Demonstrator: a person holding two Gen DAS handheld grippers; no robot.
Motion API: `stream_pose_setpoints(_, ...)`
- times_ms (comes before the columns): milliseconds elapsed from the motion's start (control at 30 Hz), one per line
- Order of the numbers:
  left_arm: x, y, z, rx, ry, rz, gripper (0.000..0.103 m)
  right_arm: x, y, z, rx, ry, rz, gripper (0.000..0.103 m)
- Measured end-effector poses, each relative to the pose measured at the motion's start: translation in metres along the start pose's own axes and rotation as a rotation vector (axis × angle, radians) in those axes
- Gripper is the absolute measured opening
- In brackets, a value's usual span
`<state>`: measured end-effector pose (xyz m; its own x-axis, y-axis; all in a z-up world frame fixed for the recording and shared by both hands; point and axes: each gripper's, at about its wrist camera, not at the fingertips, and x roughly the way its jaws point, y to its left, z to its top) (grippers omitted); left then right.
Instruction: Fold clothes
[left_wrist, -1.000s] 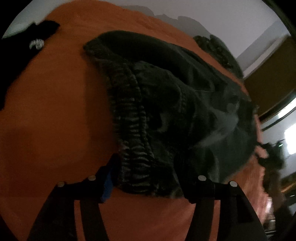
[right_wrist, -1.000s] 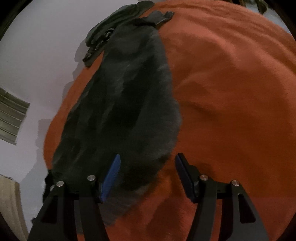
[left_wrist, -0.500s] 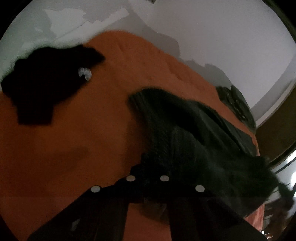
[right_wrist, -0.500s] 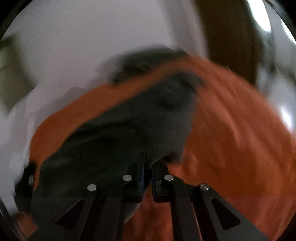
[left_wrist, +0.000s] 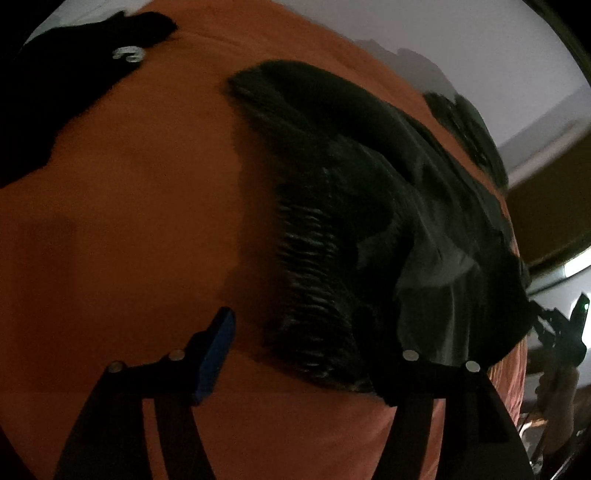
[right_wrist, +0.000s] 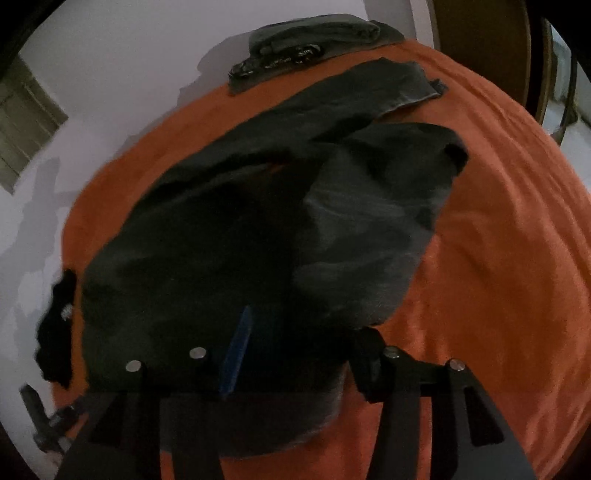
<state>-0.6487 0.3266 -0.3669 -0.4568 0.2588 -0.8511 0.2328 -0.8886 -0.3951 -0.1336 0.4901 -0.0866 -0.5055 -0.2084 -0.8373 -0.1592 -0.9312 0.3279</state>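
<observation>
Dark grey pants (left_wrist: 369, 206) lie on the orange blanket (left_wrist: 129, 221), with the ribbed elastic waistband (left_wrist: 310, 280) nearest the left wrist camera. My left gripper (left_wrist: 306, 343) is open, and the waistband's near edge lies between its fingers. In the right wrist view the pants (right_wrist: 207, 240) show a lighter flap (right_wrist: 373, 229) folded over on top, and one leg end (right_wrist: 402, 85) reaches to the far side. My right gripper (right_wrist: 303, 332) is open just above the near fold, its blue pad (right_wrist: 236, 350) over the cloth.
A black garment (left_wrist: 62, 74) with a white mark lies at the blanket's far left. A folded dark garment (right_wrist: 314, 40) sits at the far edge by the pale wall. The other gripper (left_wrist: 561, 332) and a hand show at the right. Bare blanket (right_wrist: 517, 258) spreads to the right.
Both grippers were open a second ago, shut on the pants half a second ago and lifted them, and are open again now. The pants lie folded over with a flap on top.
</observation>
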Motion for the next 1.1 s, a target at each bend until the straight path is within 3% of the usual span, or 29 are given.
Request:
stream_pose_setpoints(100,0.011,-0.007,0.000,0.019,0.018,-0.001,0.068,0.001,-0.015,-0.001,0.033,0.006,0.017,0.048)
stream_pose_setpoints(300,0.014,-0.023,-0.008,0.104,0.003,0.076,0.064,0.005,-0.018,-0.004,0.027,-0.003,0.022,0.048)
stream_pose_setpoints(500,0.018,-0.009,-0.009,0.059,0.024,0.034,0.065,0.008,-0.014,-0.007,0.016,-0.010,0.017,0.048)
stream_pose_setpoints(667,0.019,-0.012,-0.011,0.055,0.024,0.053,0.065,0.011,-0.016,-0.010,0.015,-0.010,0.024,0.048)
stream_pose_setpoints(900,0.010,-0.024,-0.019,0.101,-0.041,0.113,0.048,0.012,-0.019,-0.017,0.010,-0.007,0.015,0.048)
stream_pose_setpoints(967,0.005,-0.029,-0.022,0.101,-0.079,0.134,0.046,0.013,-0.019,-0.017,0.002,-0.017,-0.001,0.042)
stream_pose_setpoints(1033,-0.002,-0.029,-0.023,0.098,-0.100,0.141,0.044,0.013,-0.020,-0.018,-0.006,-0.027,-0.022,0.025)
stream_pose_setpoints(1100,-0.010,-0.029,-0.021,0.089,-0.122,0.142,0.043,0.014,-0.019,-0.020,-0.009,-0.031,-0.043,0.014)
